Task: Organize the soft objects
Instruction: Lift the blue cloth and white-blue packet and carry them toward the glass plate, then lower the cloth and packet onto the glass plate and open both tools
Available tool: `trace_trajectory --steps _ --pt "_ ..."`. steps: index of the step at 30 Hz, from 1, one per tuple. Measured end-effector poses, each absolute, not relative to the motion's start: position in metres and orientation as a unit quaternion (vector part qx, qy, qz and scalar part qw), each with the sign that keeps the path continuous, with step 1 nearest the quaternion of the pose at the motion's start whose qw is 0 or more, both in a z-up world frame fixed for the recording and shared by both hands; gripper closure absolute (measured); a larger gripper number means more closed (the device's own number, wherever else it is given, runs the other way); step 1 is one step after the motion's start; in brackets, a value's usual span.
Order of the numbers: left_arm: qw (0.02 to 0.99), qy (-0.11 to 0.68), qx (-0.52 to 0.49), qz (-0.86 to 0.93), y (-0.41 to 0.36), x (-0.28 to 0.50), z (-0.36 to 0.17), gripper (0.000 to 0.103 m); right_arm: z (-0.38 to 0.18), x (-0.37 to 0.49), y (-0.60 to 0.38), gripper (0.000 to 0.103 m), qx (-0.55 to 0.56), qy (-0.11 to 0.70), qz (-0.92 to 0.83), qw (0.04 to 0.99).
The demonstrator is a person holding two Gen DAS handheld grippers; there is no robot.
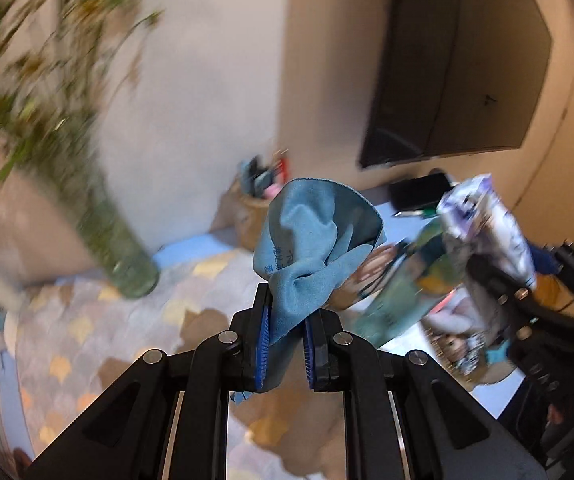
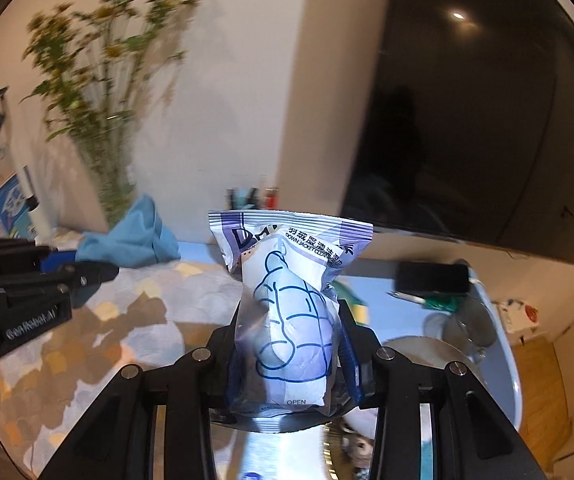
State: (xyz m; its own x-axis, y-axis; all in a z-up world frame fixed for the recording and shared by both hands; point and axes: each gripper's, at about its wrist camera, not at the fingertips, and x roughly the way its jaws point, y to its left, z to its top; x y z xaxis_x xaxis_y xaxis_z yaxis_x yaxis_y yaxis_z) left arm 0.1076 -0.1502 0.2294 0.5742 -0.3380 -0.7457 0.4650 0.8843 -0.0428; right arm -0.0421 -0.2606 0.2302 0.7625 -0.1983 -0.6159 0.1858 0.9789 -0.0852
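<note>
Wipes pack (image 2: 287, 312), white-purple, printed "DOWN JACKET", sits upright clamped between the right gripper (image 2: 289, 360) pads, off the table. Blue microfiber cloth (image 1: 311, 248) is pinched in the nearly closed left gripper (image 1: 287, 340), bunched above its tips. Below: patterned tablecloth (image 2: 135, 320); glass vase (image 1: 135, 276) with stems, dark TV (image 2: 467, 120) behind.

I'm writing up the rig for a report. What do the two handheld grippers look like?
Both are matte black plastic. The left gripper and the right gripper each have angular black link arms with round silver pivot bolts and ribbed blue pads lining the jaws. Seen from the right wrist camera, the left gripper's side bears white lettering. No sleeve or cable is clearly visible.
</note>
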Motion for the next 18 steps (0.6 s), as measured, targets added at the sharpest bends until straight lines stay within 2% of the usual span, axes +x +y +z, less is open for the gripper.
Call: trace_trajectory --steps 9,18 --pt "0.862 0.367 0.129 -0.326 -0.254 0.090 0.255 0.091 0.219 -0.074 -0.355 0.064 0.038 0.336 -0.187 0.922" --pt "0.798 0.436 0.165 -0.381 -0.345 0.066 0.188 0.091 0.164 -0.111 -0.428 0.064 0.108 0.392 -0.229 0.885"
